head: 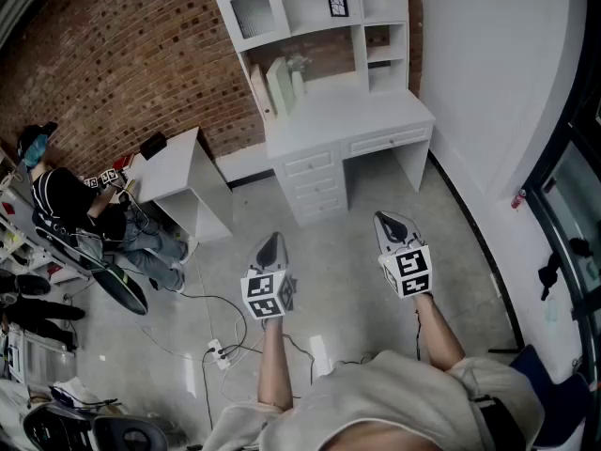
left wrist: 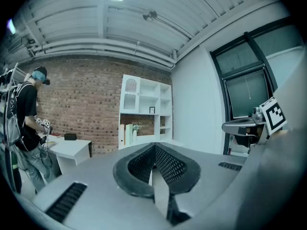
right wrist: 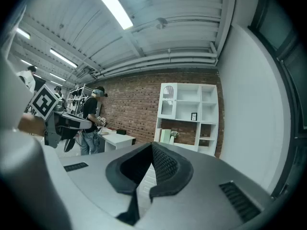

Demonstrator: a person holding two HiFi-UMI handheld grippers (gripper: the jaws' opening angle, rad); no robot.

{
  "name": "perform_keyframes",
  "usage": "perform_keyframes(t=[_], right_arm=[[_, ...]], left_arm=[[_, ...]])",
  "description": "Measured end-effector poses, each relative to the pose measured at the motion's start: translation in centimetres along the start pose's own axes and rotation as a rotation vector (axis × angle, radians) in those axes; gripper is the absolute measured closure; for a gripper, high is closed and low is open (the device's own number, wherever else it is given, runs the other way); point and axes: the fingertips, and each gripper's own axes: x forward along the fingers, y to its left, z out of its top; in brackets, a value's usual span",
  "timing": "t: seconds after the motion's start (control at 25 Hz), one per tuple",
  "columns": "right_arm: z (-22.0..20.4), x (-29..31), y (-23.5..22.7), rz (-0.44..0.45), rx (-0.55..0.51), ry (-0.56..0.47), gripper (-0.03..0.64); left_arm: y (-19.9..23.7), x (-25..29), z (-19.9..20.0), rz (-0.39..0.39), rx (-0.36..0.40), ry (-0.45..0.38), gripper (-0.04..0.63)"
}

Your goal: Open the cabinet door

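The jaws of the left gripper are pressed together with nothing between them. The jaws of the right gripper are also fully closed and empty. The 2 grippers are in the air side by side, well apart from the white desk. The cabinet door is in the upper left corner of the shelf unit on this desk. It is closed. Behind is a brick wall.
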Motion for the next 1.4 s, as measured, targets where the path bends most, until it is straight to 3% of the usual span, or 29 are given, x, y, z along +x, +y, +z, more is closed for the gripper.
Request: perform_keyframes(t=[0.8,1.12,1.4], right_arm=[[-0.5,-0.7,-2.3,0.034,0.022,-0.017,0.603],[-2.0,3.0,-2.3,0.052,0.024,-0.001,0.603],[-3.2,9.7,-3.4,0.059,0.007,-0.001,0.603]], left_arm=[[-3.6,1.0,-0.4,0.020,0.016,0.025,0.569],[-1.3,3.5,-1.2,0.041,-0.014,0.022,0.570],[2.6,9.6,-2.5,0.037,-0.048,0.012,0.569]])
